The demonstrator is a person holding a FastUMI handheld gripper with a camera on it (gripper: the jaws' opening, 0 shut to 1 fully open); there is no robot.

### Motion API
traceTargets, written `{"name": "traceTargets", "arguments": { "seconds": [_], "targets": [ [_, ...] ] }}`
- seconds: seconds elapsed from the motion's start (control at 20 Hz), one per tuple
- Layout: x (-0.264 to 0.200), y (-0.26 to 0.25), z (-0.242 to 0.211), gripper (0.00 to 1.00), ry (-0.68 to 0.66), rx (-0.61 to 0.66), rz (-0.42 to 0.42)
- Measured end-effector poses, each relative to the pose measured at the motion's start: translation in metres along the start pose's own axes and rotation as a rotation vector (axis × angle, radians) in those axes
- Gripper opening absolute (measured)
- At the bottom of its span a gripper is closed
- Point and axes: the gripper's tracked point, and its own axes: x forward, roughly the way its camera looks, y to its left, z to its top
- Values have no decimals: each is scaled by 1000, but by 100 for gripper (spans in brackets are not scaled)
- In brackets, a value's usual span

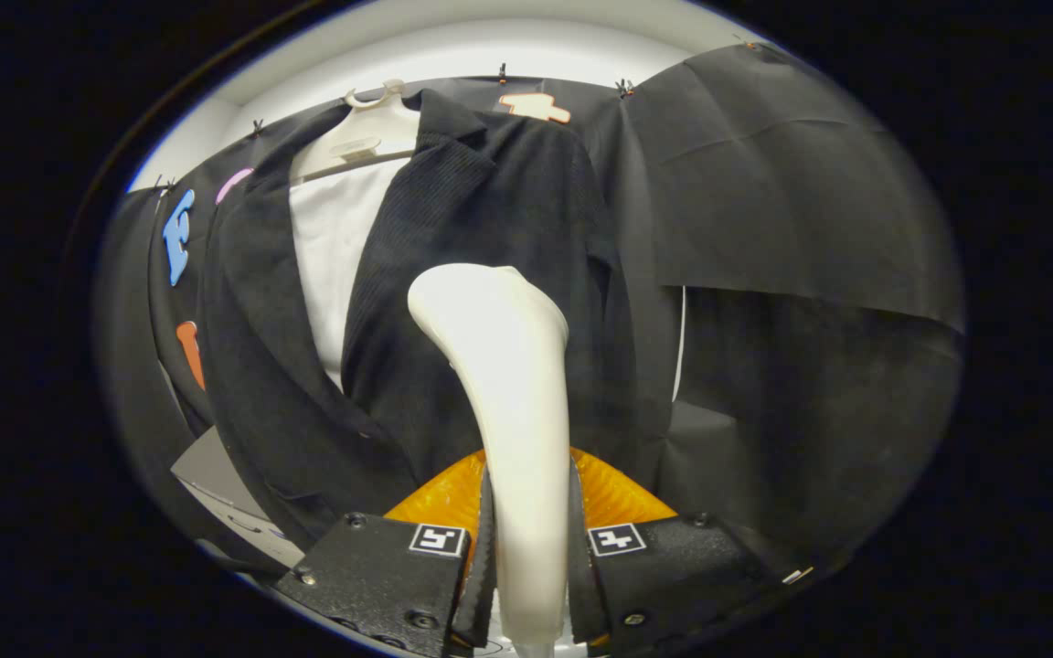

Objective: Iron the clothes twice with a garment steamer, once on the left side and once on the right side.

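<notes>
- The hand-held gripper (526,539) is at the bottom centre of the frame, and its two black fingers (483,567) stand narrow, one on each side of a white handle.
- Both fingers press on the handle of the garment steamer (504,384), so the steamer is held firmly between them.
- Each finger block carries a small black and white square marker (438,539) on its top face.
- An orange ribbed part (440,498) is visible just behind the fingers, on both sides of the handle.
- The steamer rises from the fingers towards the centre of the frame, and its wide rounded head leans a little to the left.
- The head of the steamer is in front of the right front panel of a black jacket (481,228); it is not possible to tell if it touches the cloth.
- The jacket hangs open in the upper centre of the frame, on a pale hanger (357,142).
- A white shirt (335,247) is seen between the two front panels of the jacket, to the upper left of the steamer head.
- A black cloth wall (792,210) is behind the jacket and covers the right part of the frame.
- A grey flat surface (211,471) shows at the lower left, beside the left panel of the jacket.
</notes>
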Motion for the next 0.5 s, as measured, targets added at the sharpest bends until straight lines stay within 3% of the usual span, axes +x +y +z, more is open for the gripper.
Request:
{"name": "traceTargets", "arguments": {
  "seconds": [0.5],
  "targets": [
    [1,8,-67,36,74,-50,-6]
  ]
}}
